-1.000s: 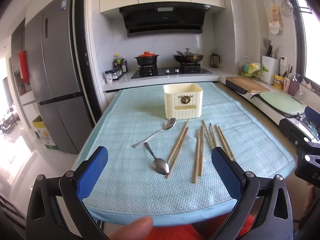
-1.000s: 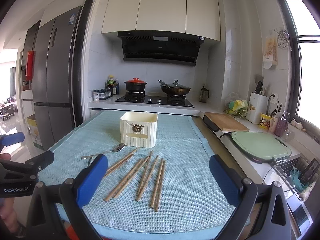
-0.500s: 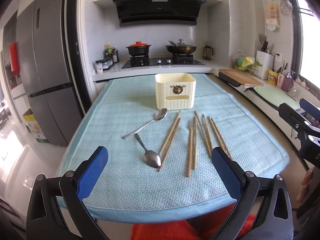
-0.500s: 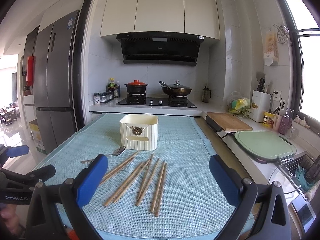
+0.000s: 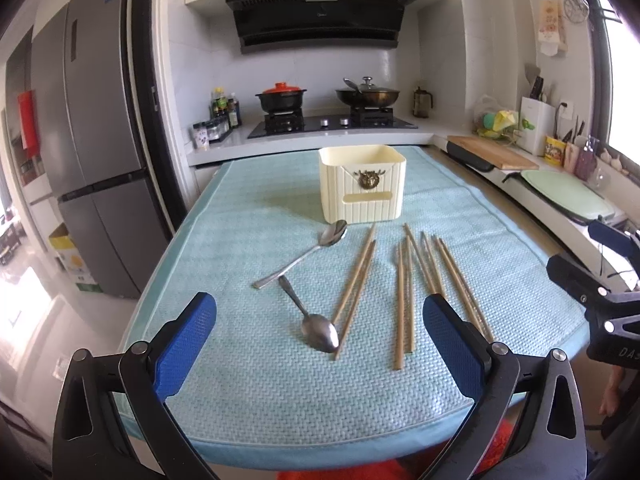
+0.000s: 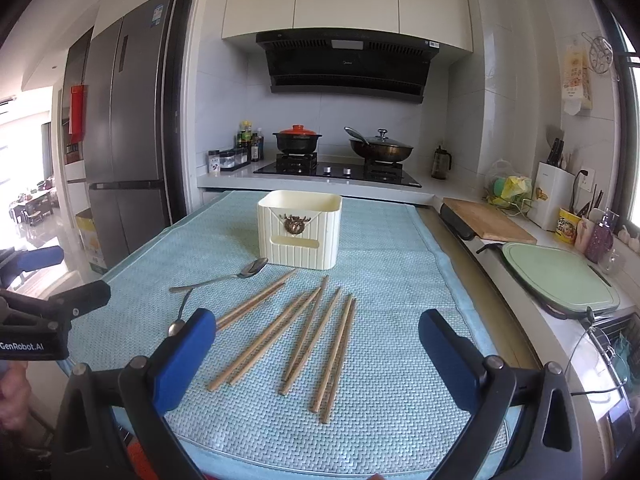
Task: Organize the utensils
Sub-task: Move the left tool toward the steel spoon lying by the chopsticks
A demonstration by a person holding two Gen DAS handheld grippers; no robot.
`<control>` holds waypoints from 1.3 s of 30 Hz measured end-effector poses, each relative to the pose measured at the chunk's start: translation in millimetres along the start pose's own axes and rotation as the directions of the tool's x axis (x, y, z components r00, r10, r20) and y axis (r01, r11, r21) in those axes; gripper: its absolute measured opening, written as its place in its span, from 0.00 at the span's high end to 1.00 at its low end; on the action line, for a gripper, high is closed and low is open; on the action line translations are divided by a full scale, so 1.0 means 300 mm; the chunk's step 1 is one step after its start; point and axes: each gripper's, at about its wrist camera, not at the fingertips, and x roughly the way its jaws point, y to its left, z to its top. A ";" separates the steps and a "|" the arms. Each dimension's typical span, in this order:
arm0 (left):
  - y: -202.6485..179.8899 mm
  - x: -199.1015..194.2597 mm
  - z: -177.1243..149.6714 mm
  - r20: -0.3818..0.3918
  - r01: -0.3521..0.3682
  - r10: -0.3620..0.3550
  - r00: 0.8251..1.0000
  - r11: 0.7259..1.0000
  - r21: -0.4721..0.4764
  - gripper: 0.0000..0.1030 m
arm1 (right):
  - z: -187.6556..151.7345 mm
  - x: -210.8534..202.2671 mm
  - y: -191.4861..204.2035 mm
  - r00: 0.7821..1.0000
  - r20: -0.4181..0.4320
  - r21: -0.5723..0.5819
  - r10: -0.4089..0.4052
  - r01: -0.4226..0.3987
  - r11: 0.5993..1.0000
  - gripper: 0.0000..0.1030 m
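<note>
A cream utensil holder (image 5: 362,183) (image 6: 300,233) stands upright mid-table on a light blue mat (image 5: 256,392) (image 6: 400,420). In front of it lie two metal spoons (image 5: 301,254) (image 5: 316,328) and several wooden chopsticks (image 5: 402,300) (image 6: 316,332), spread lengthwise. My left gripper (image 5: 320,340) hovers open near the table's front edge, just short of the nearer spoon. My right gripper (image 6: 316,348) is open over the near ends of the chopsticks, holding nothing. Each gripper shows at the side of the other's view.
A grey fridge (image 5: 80,152) stands to the left. Behind the table is a stove with a red-lidded pot (image 5: 282,96) and a wok (image 5: 368,94). The right counter holds a wooden board (image 5: 490,156) and a green board (image 5: 564,194).
Both grippers have moved forward and a little lower toward the utensils, which now appear closer. Nothing on the mat has shifted.
</note>
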 end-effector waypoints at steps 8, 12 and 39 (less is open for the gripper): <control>0.054 0.065 0.007 -0.012 0.015 -0.015 1.000 1.000 -0.024 0.00 | -0.025 0.083 -0.028 0.989 -0.127 0.068 0.077 -0.069 0.995 0.00; 0.082 0.114 -0.004 -0.042 0.033 -0.035 0.999 0.998 -0.056 0.00 | -0.041 0.093 -0.096 0.991 -0.130 0.132 0.014 0.003 0.991 0.00; 0.278 0.513 -0.092 -0.343 0.090 -0.216 0.914 0.933 -0.348 0.01 | -0.121 0.249 -0.167 0.969 -0.244 0.113 -0.035 0.065 0.991 0.00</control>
